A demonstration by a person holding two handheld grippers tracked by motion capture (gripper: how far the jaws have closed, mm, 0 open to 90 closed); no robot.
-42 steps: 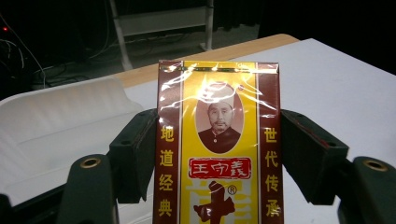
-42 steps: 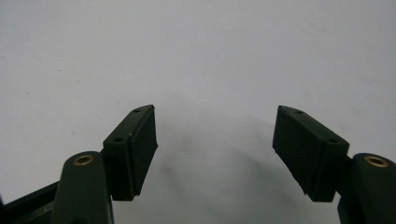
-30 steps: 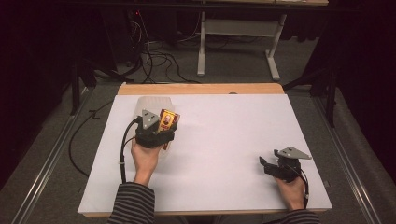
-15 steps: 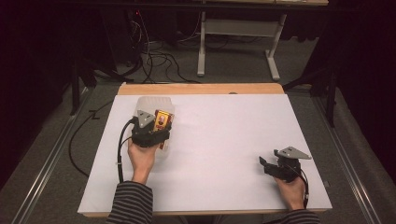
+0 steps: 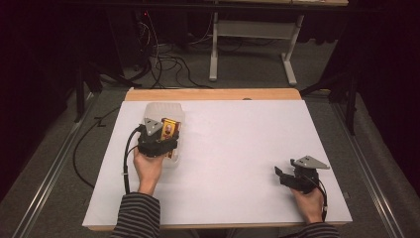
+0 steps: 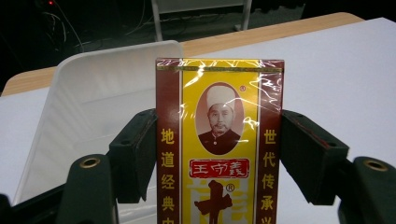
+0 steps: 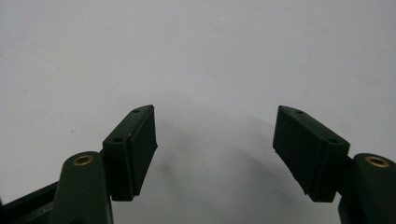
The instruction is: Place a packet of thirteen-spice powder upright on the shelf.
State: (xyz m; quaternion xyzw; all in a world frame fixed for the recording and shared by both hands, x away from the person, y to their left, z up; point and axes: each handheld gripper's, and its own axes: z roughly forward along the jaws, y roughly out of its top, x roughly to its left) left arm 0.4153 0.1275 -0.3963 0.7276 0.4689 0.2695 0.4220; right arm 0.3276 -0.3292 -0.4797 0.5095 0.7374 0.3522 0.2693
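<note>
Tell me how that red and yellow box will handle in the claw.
The box looks stiff: its edges stay straight between the left claw pads. Its glossy wrap shows glare, so it may be slippery. It is tall and narrow, so set upright in the tub it would probably tip easily.

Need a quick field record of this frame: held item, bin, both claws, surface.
held item: red and yellow box, cellophane-wrapped, portrait and Chinese print on its face, upright
left claw: shut on the box, one jaw on each side edge
box position: over the clear plastic bin, seen from the high view
bin: translucent, at the table's far left, nothing seen inside
right claw: open, nothing between its jaws, low over the white table cover at the near right
right hand: grips the claw from behind
</note>
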